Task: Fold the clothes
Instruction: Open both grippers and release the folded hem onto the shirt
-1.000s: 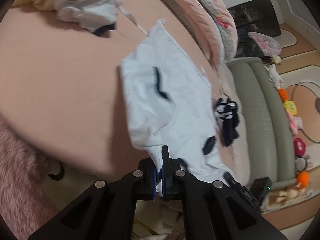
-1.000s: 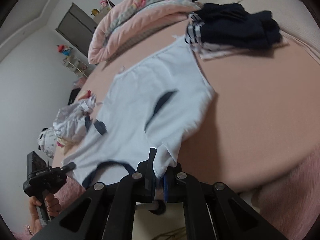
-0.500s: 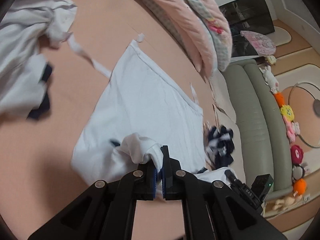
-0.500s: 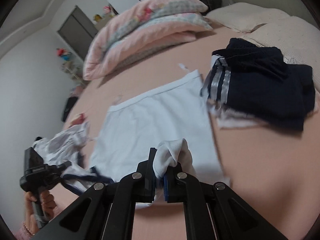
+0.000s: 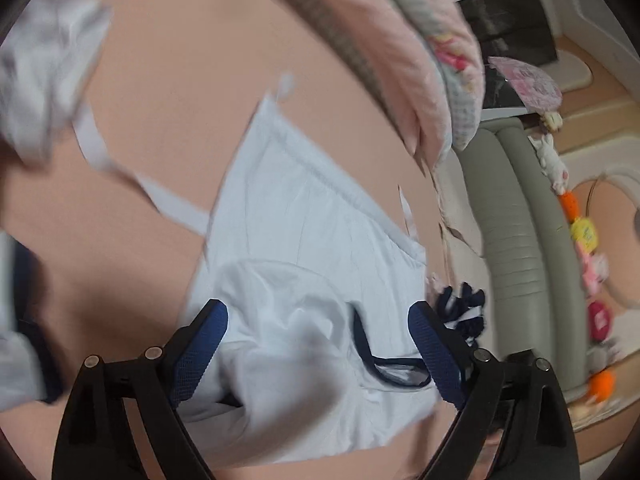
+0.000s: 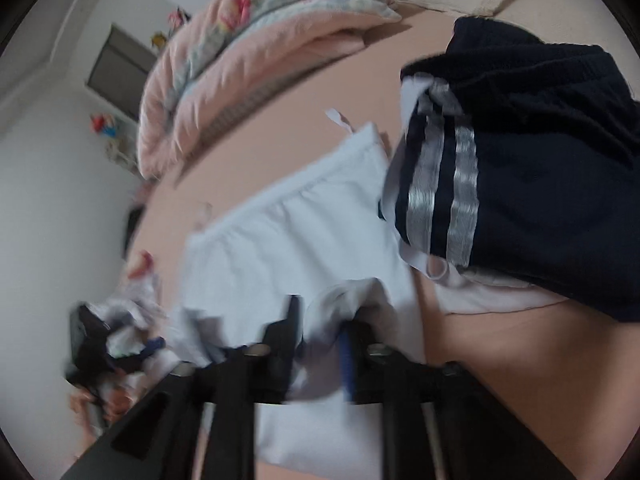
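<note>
Now, in the left wrist view, the left gripper [image 5: 318, 344] stands spread wide, its blue pads [image 5: 202, 348] apart with the white shirt [image 5: 304, 248] lying loose between them and no pad pressing on it. A second ago these jaws were pinched together on a bunched corner of that shirt near the bed's near edge; they have just been opening, and the corner has been carried over onto the shirt's body toward the middle of the pink bed [image 5: 172, 80]. I judge the shoulder end has been folded up over the lower half and this side let go. A crumpled white garment [image 5: 44, 80] lies at the bed's far left, well apart from the shirt, and a small dark bundle [image 5: 460, 308] sits just beside its right edge.

Next, in the right wrist view, which is blurred, the right gripper [image 6: 322, 334] has its jaws partly parted, with a lump of the shirt [image 6: 296, 240] between them; they too have just been opening from a tight pinch, and I cannot tell whether the pads press the cloth. The fold looks laid, with release on this side under way. A dark striped garment [image 6: 520, 184] lies just beside the shirt's right edge, on a pale folded one. A pink quilt [image 6: 256, 48] is heaped at the bed's far edge.

No basket, box or other container shows in either view.
</note>
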